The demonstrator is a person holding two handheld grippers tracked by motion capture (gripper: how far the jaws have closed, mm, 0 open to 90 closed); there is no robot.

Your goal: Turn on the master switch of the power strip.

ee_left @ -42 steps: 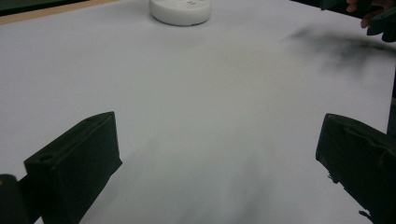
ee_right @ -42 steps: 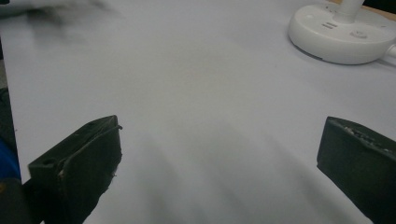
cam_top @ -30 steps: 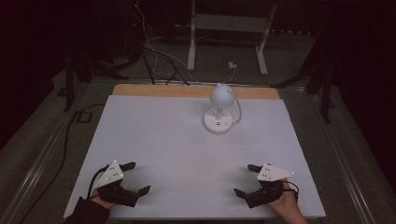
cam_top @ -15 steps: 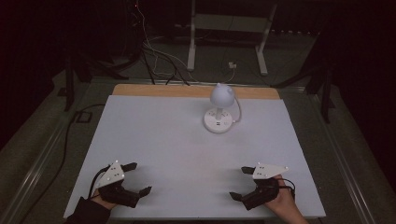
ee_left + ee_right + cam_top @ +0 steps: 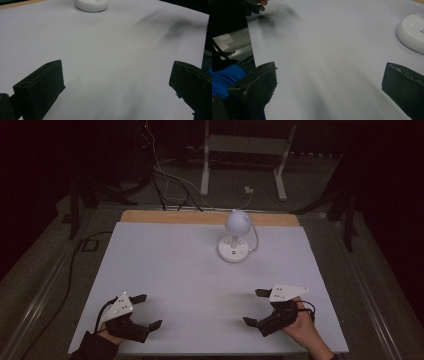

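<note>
Jaws are spread wide on left gripper [image 5: 144,311] and right gripper [image 5: 256,307], held above the table [image 5: 175,265] near a lamp [image 5: 235,237].

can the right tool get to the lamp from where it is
Probably yes: the right tool is open, and only bare white table lies between it and the lamp.

lamp base [image 5: 91,5] cut off by top edge in left gripper view, by right edge in right gripper view; markings on base [image 5: 234,251] too small to be read
</note>
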